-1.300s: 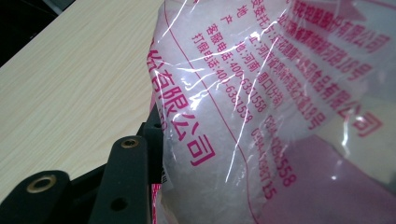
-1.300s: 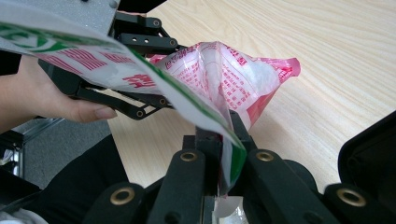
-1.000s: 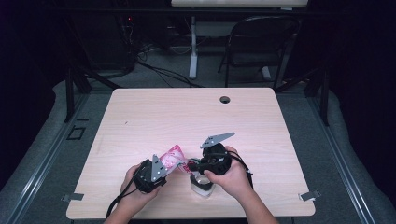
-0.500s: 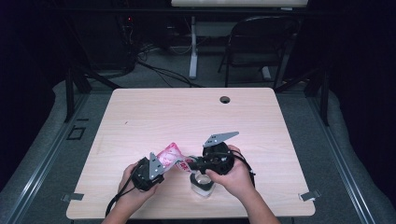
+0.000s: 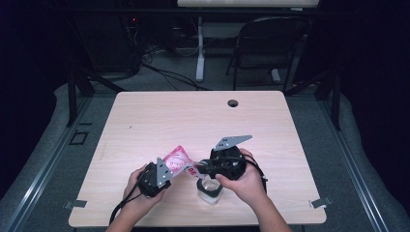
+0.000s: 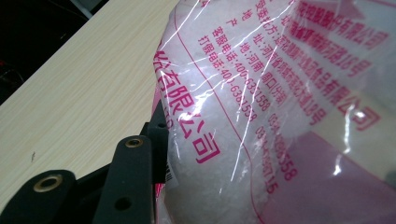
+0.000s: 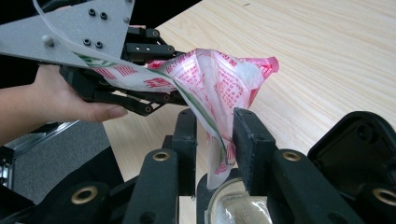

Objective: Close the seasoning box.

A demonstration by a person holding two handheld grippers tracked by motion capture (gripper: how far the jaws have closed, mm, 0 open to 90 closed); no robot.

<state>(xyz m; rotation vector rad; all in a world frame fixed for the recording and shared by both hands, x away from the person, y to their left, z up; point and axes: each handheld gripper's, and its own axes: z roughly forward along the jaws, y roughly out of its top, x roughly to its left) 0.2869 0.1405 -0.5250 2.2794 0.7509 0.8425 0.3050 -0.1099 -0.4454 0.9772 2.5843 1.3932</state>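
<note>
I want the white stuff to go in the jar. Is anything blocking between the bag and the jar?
Nothing visible blocks it. The bag hangs with its corner between the right gripper's open jaws, straight over the open jar. The left gripper holds the bag's other end.

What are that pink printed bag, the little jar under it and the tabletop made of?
The bag looks like thin, glossy clear plastic film: it crinkles, glares, and shows white grains inside. The jar seems to be clear glass or hard plastic, judging by its shiny see-through rim. The table looks like pale wood-grain laminate, matte.
</note>
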